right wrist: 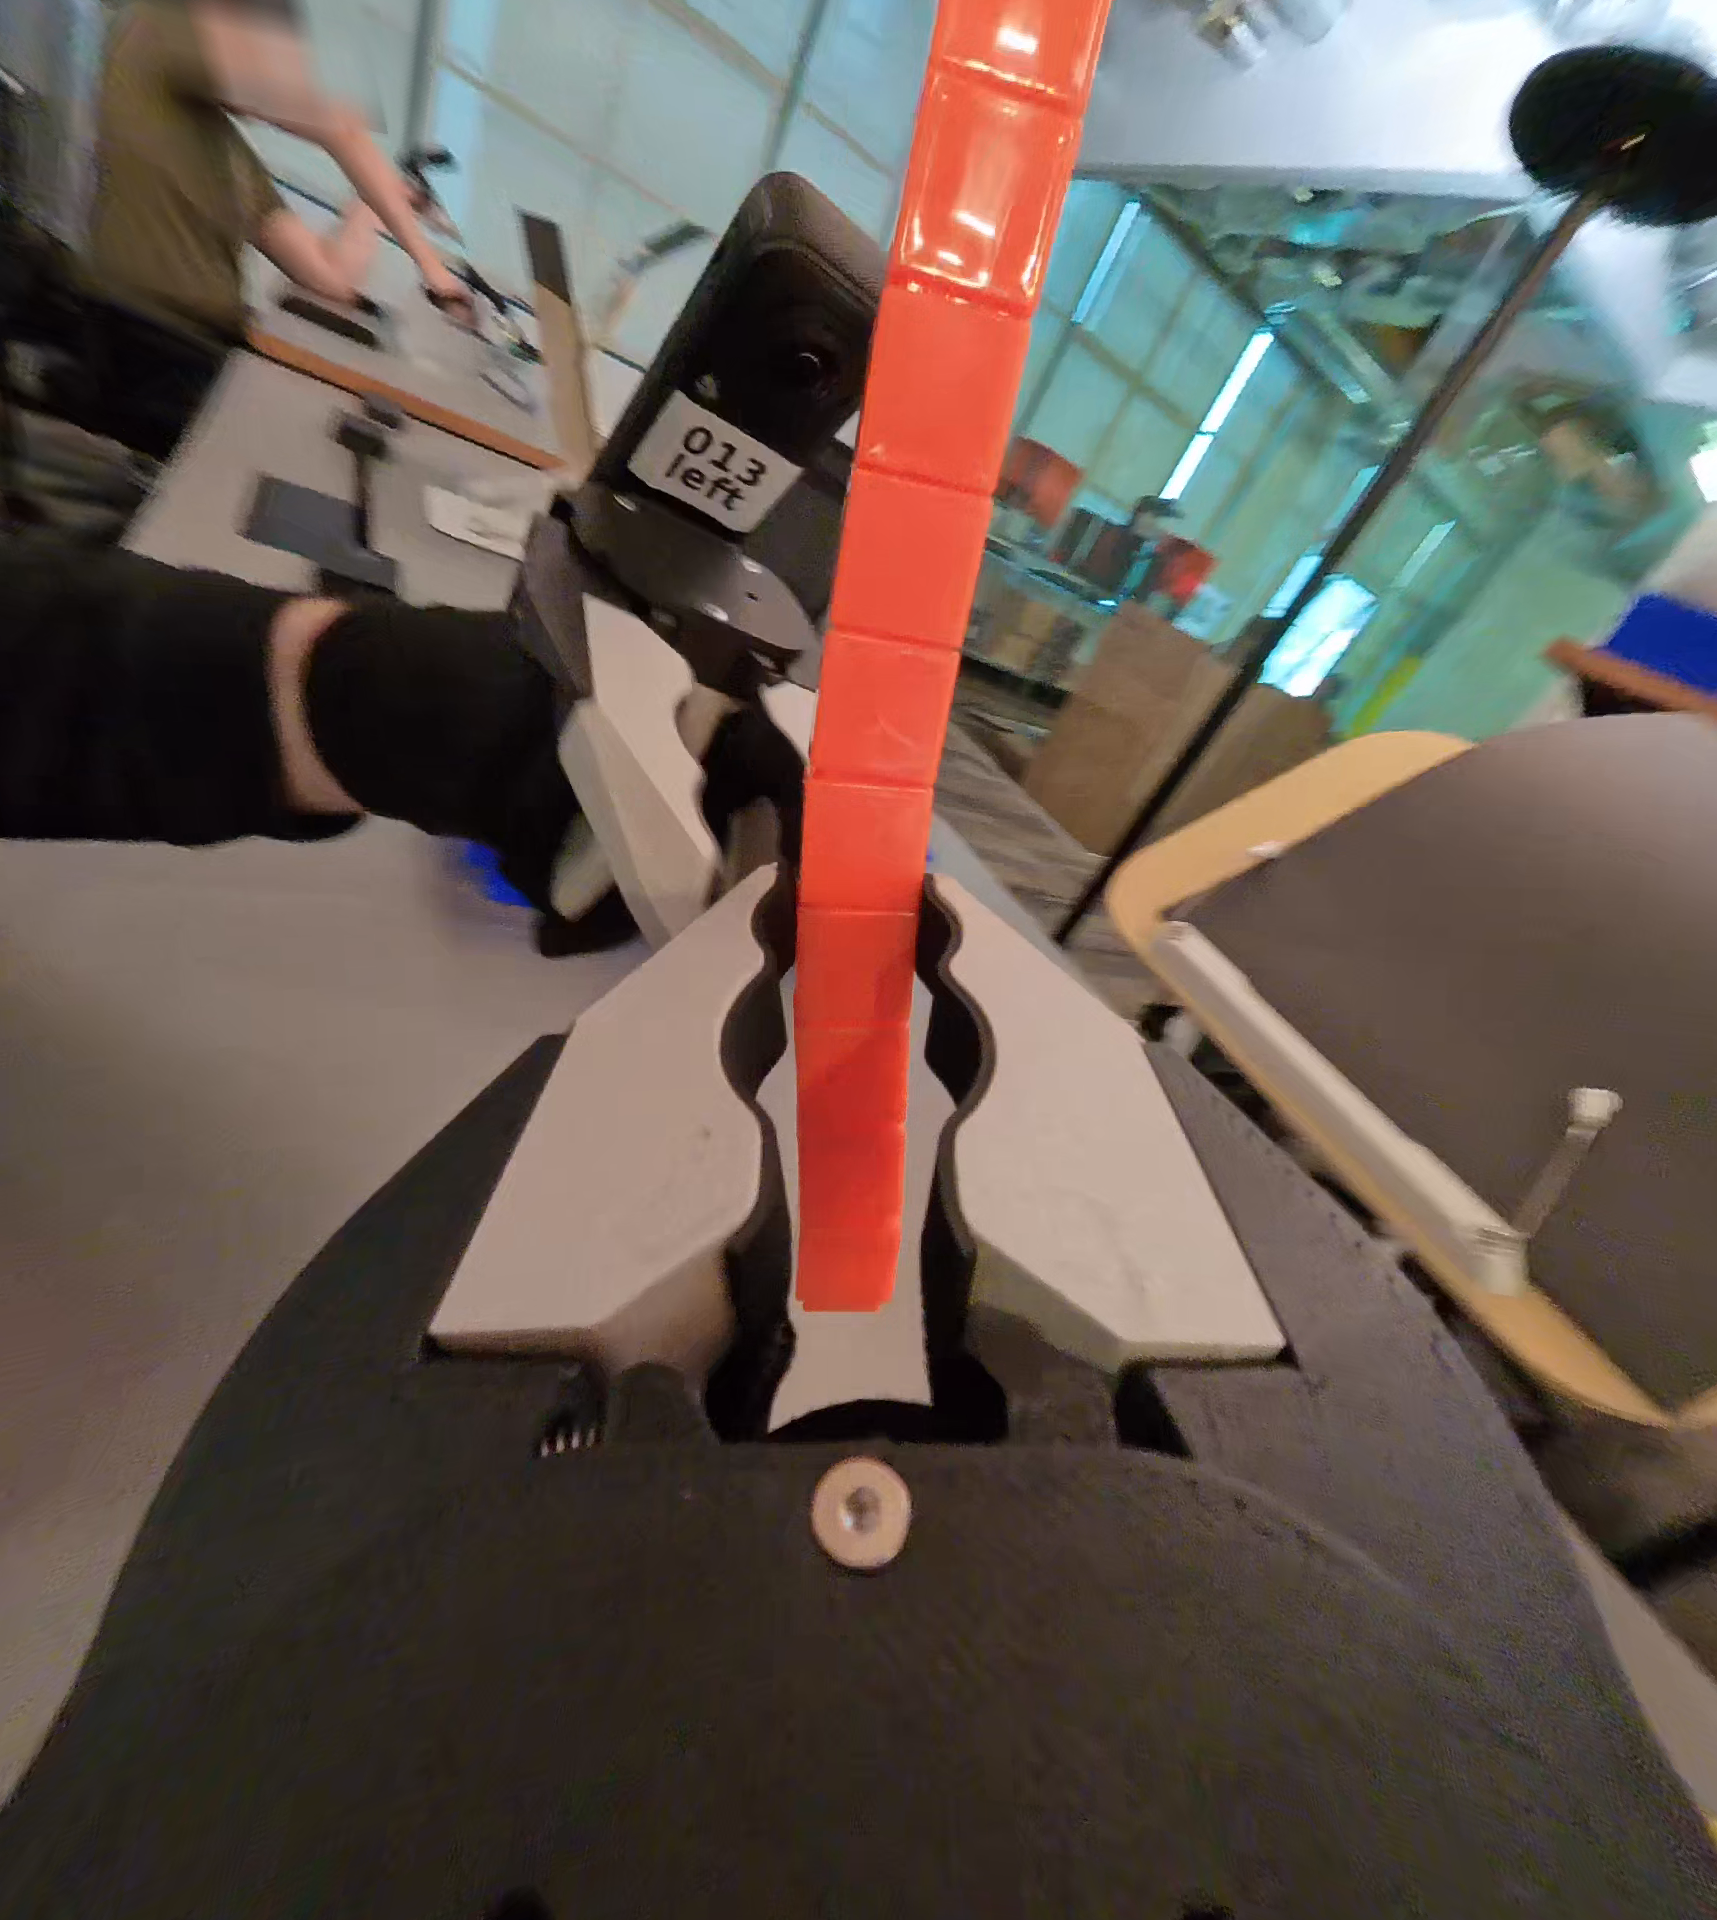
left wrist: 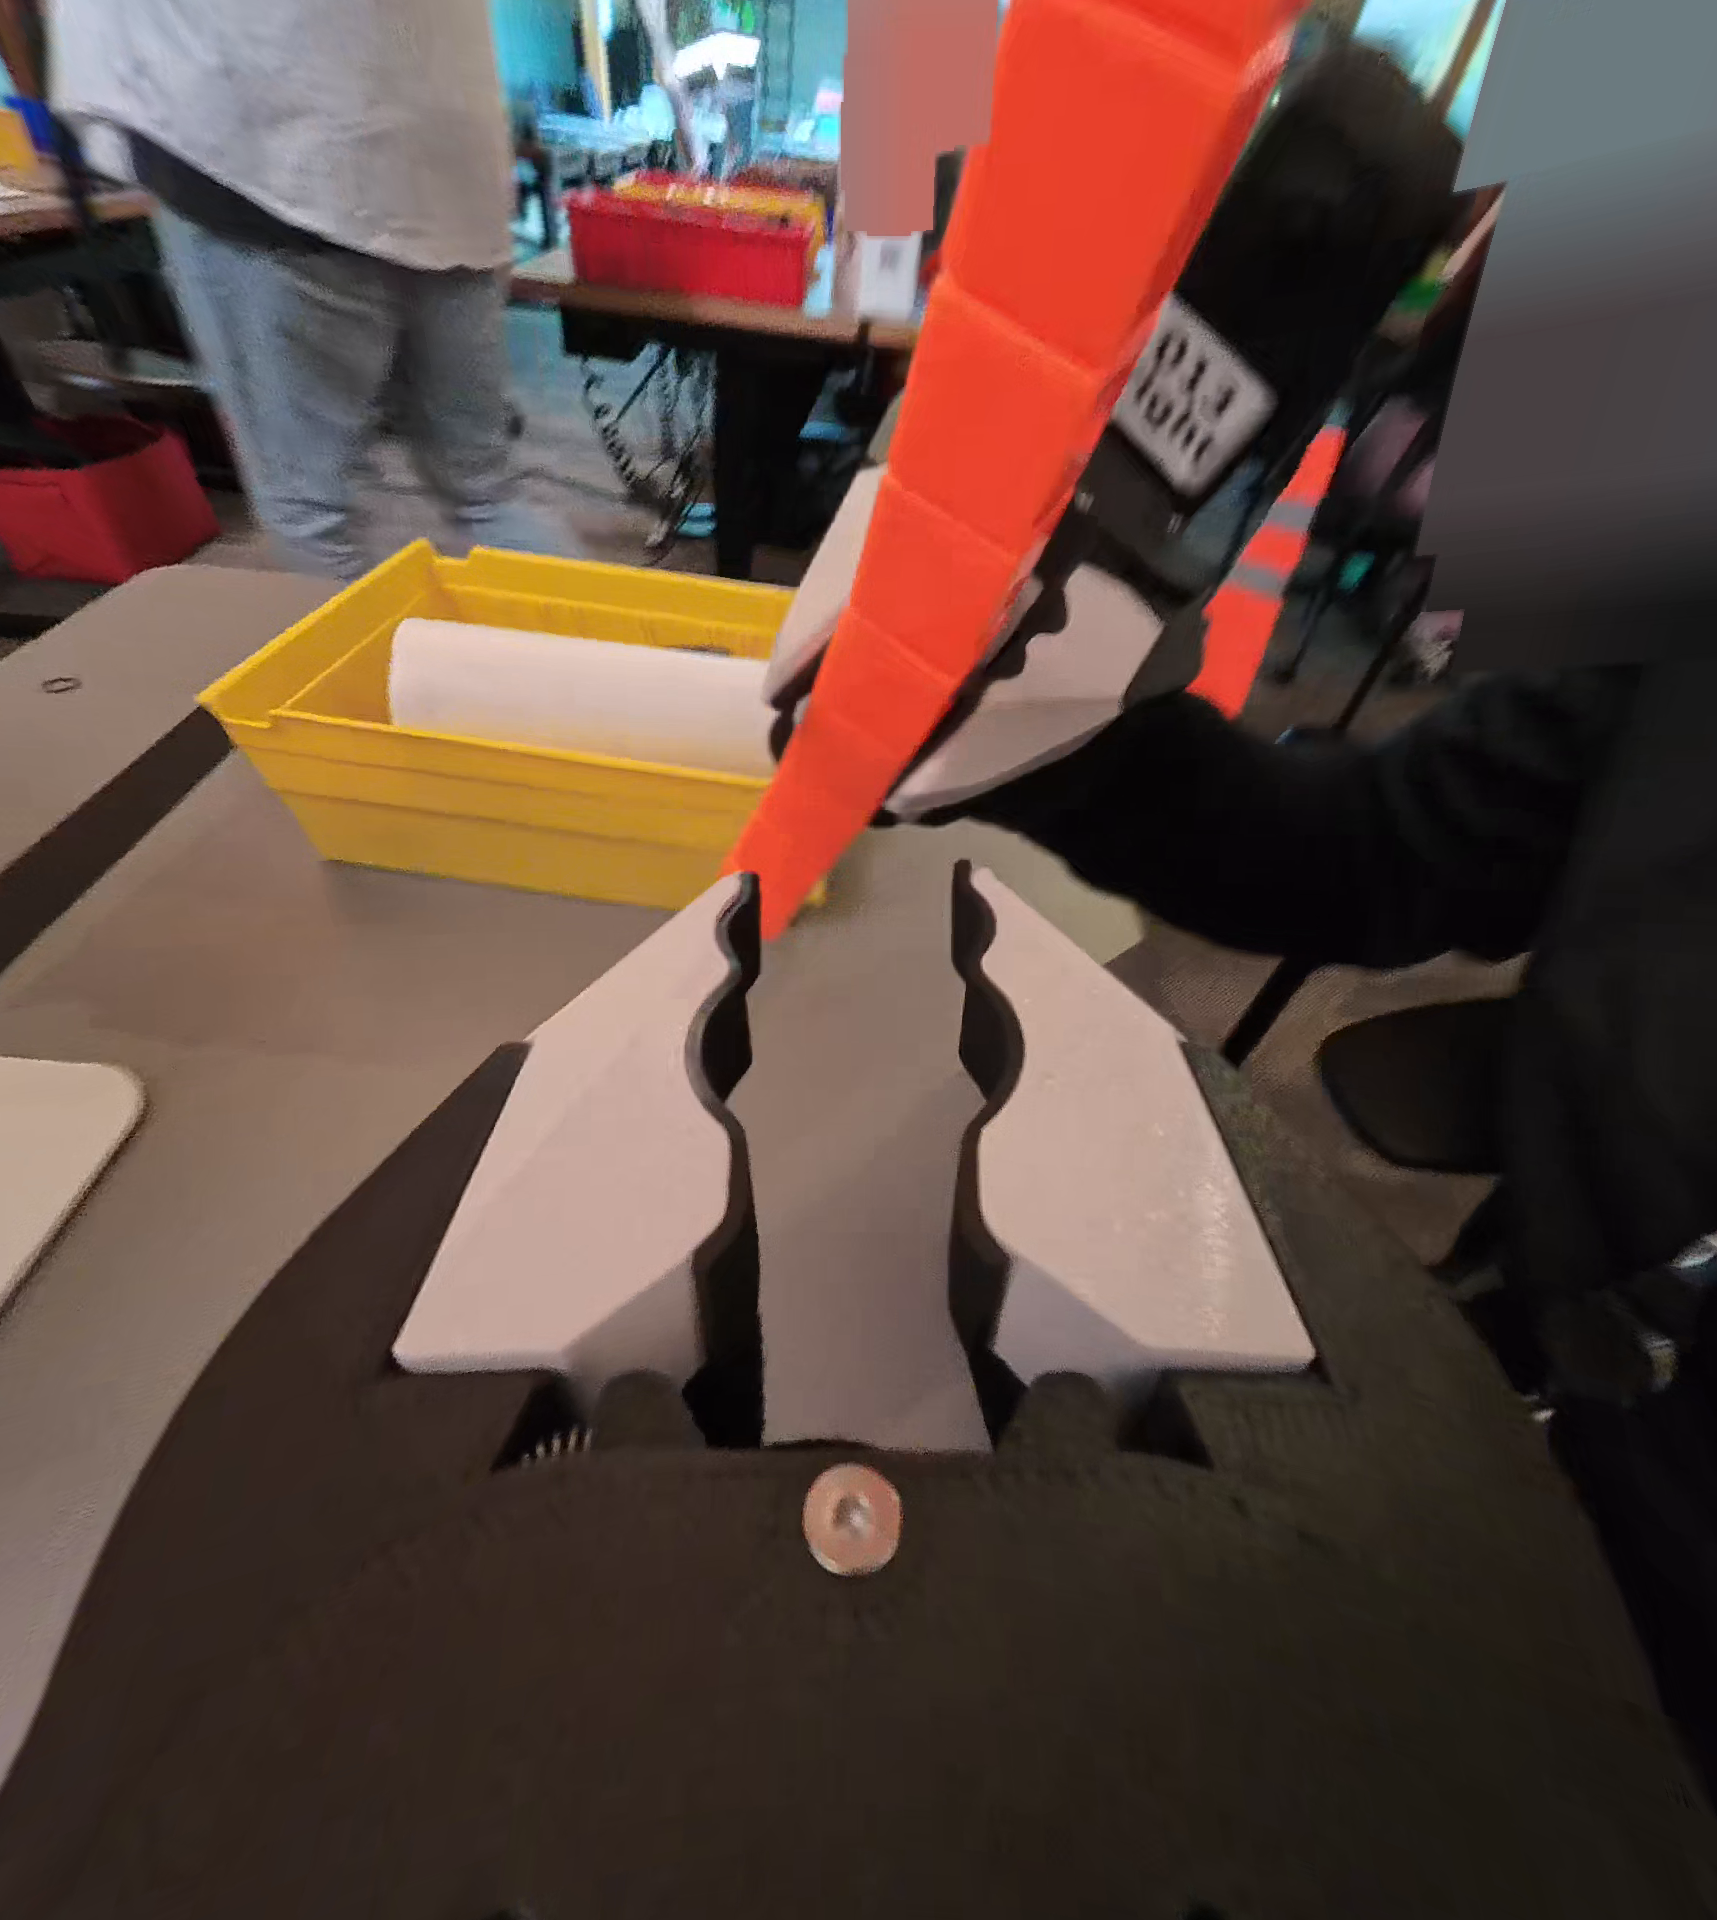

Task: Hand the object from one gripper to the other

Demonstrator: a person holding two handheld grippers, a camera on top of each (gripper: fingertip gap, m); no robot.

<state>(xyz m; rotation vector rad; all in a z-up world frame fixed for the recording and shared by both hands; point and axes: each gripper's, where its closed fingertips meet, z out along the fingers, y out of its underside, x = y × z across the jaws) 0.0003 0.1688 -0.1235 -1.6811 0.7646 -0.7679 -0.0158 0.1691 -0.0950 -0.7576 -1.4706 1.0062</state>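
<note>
- While the right gripper (right wrist: 854, 914) is pinching the orange segmented strip (right wrist: 937, 520) between its fingertips, the strip is standing up past them, its lower end lying between the fingers.
- The left gripper (left wrist: 854, 894) is holding its fingers spread, nothing between them.
- The strip's tip (left wrist: 781, 883) is sitting just beside the left gripper's left fingertip (left wrist: 734, 914).
- A yellow bin (left wrist: 480, 800) is lying beyond the left fingers.

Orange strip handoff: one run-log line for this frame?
stage: mid-handoff | right claw: shut on orange strip | left claw: open, empty, strip end at its fingertip | yellow bin: behind, on table
</note>
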